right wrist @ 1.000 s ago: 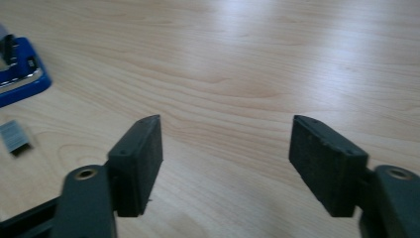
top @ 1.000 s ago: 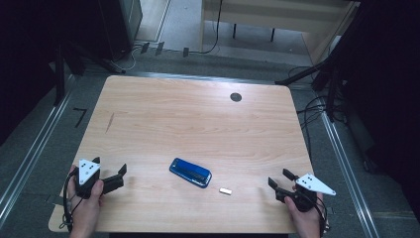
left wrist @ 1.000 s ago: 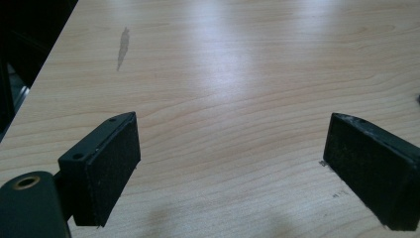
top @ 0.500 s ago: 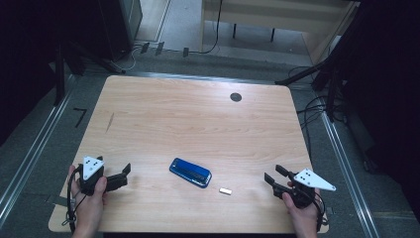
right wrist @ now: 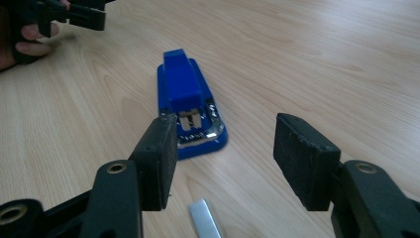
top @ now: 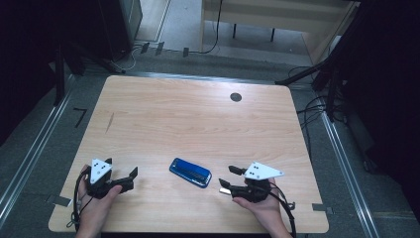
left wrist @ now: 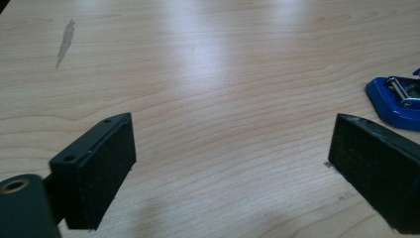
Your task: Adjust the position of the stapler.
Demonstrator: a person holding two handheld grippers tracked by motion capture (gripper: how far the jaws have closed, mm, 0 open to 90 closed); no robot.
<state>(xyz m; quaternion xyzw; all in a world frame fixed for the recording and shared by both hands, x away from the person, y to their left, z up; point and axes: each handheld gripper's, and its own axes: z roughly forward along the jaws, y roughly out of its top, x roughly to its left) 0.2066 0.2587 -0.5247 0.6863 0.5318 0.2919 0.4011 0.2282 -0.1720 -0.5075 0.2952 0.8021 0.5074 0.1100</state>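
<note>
Two grippers: one in each hand, both at the near edge of the table.
Surface: pale wood-grain table point(top: 198, 119) with rounded corners; a round dark spot point(top: 236, 97) far right of centre; a thin grey smear point(top: 109, 122) at left.
Room: grey floor; a light wooden bench point(top: 277, 15) beyond the far edge; loose cables point(top: 317, 106) at right; dark on both sides.
Blue stapler point(top: 190, 172): lies flat, near centre, between the grippers, apart from both.
Small white strip point(right wrist: 204, 225): on the wood, just before the right gripper's jaws.
Left gripper point(top: 130, 177): near left, jaws wide, nothing between them.
Right gripper point(top: 229, 177): near right, close to the stapler; jaws have just been closing yet stand apart, nothing gripped.
Hard to make out: the stapler is cut off at the right border of the left gripper view; what the strip is made of I cannot tell.
</note>
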